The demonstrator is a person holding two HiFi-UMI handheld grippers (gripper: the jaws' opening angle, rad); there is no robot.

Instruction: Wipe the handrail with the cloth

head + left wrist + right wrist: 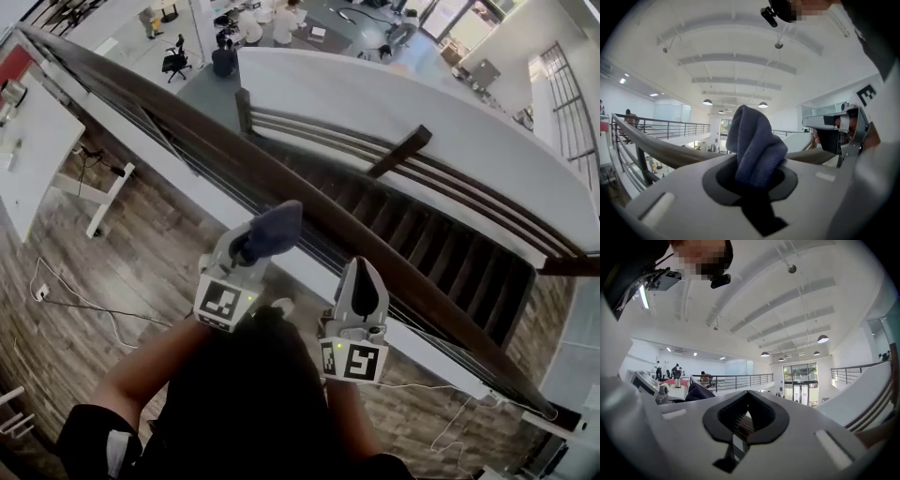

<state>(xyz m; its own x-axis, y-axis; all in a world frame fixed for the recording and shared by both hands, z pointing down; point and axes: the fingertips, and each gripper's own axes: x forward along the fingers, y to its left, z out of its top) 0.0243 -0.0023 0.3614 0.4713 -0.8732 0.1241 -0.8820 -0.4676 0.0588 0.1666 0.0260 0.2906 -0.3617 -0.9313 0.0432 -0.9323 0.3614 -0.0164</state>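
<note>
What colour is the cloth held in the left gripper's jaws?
The cloth is dark bluish grey, clearest in the left gripper view.

A large open-plan office building, seen from an upper gallery. A dark wooden handrail (309,211) runs beside a staircase (441,253) going down to a lower floor with an office chair (175,58) and people around a table (314,36). Pendant lamps (822,339) hang from a high white ceiling above glass entrance doors (800,378) and railed galleries (670,126).
</note>
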